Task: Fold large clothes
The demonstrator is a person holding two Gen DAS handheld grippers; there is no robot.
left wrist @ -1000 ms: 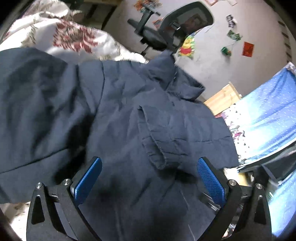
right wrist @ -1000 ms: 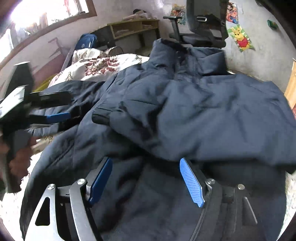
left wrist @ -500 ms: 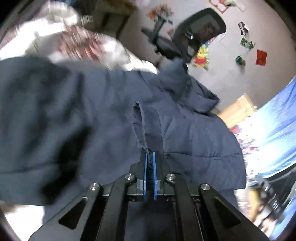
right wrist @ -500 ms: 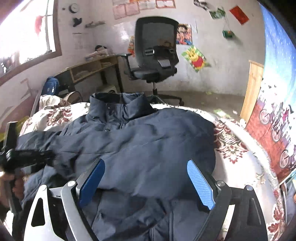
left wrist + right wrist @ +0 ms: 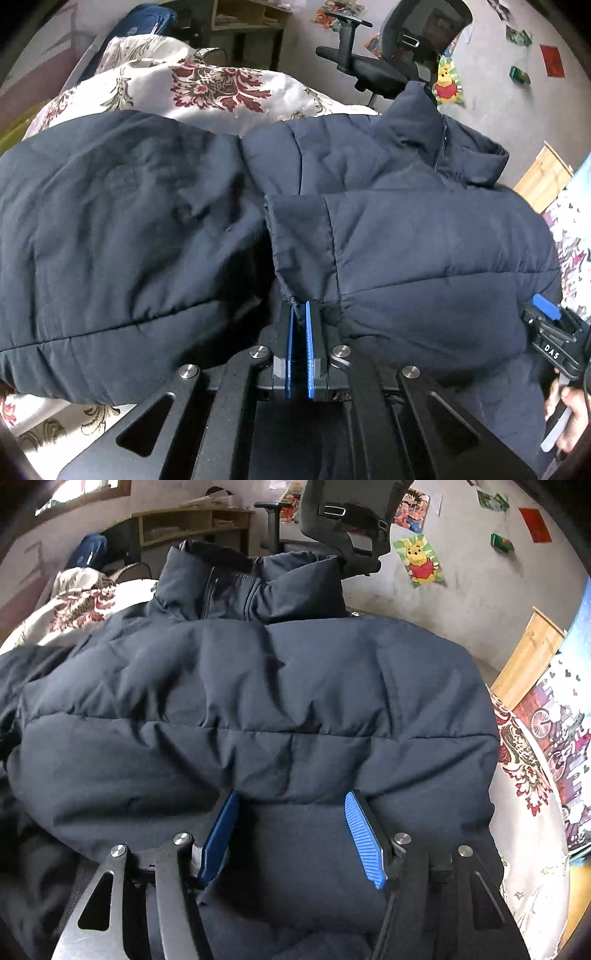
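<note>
A large navy puffer jacket [image 5: 424, 236] lies on a bed, collar toward the far wall; it also fills the right wrist view [image 5: 258, 701]. Its sleeve lies folded across the body, cuff [image 5: 299, 236] toward me. My left gripper [image 5: 300, 310] is shut on the sleeve cuff's near edge. My right gripper [image 5: 291, 805] is open, its blue pads on either side of the jacket's lower body under a folded puffy edge, holding nothing. The right gripper also shows at the right edge of the left wrist view [image 5: 550, 332].
A floral white-and-red bedspread [image 5: 207, 88] lies under the jacket. A black office chair [image 5: 340, 520] stands behind the bed by the grey wall. A wooden board [image 5: 528, 653] and a patterned blue cloth [image 5: 569, 731] are at the right.
My left gripper closed on the sleeve cuff and has held it since. My right gripper pulled back, then came down close over the jacket's lower body, still open.
</note>
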